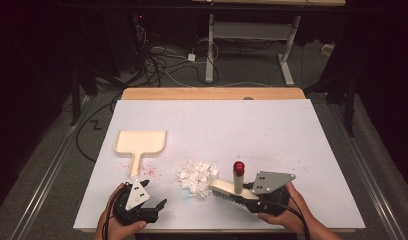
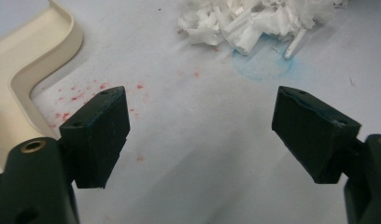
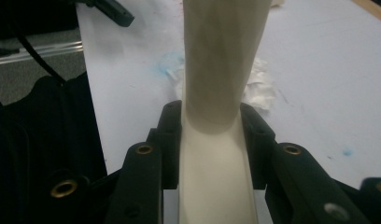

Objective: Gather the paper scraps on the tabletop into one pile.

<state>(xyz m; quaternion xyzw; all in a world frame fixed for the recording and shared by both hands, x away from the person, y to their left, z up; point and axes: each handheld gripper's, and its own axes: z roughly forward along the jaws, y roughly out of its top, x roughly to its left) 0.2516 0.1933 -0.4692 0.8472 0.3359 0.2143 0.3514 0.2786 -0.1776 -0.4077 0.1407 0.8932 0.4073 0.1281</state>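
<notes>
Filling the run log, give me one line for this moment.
left gripper: open, empty, near dustpan handle | right gripper: shut on brush | brush beside paper scraps | scraps outside dustpan

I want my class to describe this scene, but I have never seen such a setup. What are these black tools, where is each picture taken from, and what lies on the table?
A person holds a two-jaw gripper in each hand. One camera looks down from above; one rides on each gripper. On the white table lie a cream dustpan and a pile of paper scraps. The left gripper is open, holding nothing. The right gripper is shut on a brush beside the pile.
</notes>
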